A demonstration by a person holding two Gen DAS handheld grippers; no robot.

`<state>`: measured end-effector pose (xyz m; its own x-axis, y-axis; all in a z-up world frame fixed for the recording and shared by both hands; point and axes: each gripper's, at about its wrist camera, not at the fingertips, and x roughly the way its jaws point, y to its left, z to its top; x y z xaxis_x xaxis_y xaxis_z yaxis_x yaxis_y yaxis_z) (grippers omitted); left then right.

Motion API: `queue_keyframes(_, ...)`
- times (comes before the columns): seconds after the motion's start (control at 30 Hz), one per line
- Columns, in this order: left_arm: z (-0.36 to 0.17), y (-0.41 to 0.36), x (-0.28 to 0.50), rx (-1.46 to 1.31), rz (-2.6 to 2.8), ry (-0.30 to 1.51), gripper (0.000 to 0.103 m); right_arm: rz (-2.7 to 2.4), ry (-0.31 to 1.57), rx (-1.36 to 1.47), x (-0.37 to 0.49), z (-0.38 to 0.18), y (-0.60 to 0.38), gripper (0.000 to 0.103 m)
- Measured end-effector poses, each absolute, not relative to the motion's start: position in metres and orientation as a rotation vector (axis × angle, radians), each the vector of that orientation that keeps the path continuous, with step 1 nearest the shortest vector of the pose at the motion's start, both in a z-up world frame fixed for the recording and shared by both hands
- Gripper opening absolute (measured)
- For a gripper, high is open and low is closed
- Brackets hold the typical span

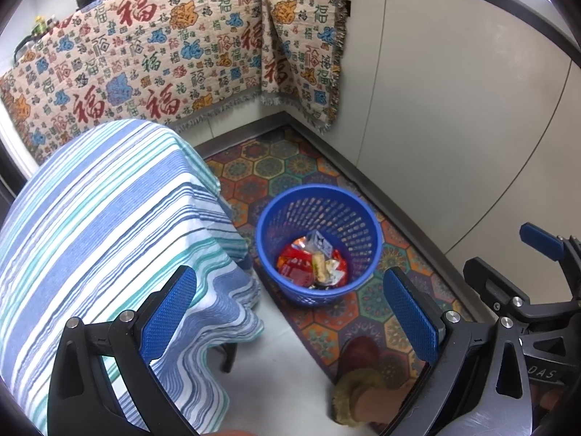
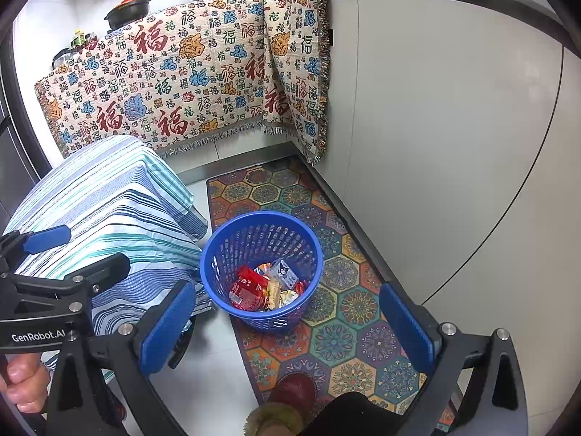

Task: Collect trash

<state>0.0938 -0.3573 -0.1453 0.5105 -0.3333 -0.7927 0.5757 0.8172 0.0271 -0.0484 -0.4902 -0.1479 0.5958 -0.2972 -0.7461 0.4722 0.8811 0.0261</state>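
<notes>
Striped blue-and-white cloth covers the counter [image 1: 109,225], and as far as either wrist view shows, its top is bare of litter. On the floor by the counter's near right corner runs a hexagon-patterned mat [image 2: 348,312], alongside the pale cabinet fronts [image 2: 454,145]. Near the mat's left edge stands the blue mesh bin [image 1: 319,239], upright, just beside the hanging cloth but not clearly touching it. The trash [image 1: 314,265], red wrappers and a few pale packets, lies in a loose heap at the bottom of the bin, well below the rim.

The left tool [image 1: 290,323] hangs above and near the bin with its blue pads spread wide and nothing between them. The right tool [image 2: 288,327] is likewise wide apart and empty. A slippered foot [image 2: 294,388] stands on the near end of the mat.

By my reading, collecting is done or close to it, and the step in hand is a check. To do it well, sweep both views over the counter top, the mat and the bare floor before moving off. If a scrap turns up, come down over it with pads wide, pinch it across its thinnest fold, carry it over the bin's middle and release low so it cannot catch the rim. Steer clear of the draped cloth.
</notes>
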Motion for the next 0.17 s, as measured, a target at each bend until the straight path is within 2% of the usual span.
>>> queue_keyframes(0.17,-0.1455,-0.3546,0.0924,0.301,-0.56,0.873,0.102,-0.457,0.818,0.235,-0.0505,-0.1482,-0.4911,0.103)
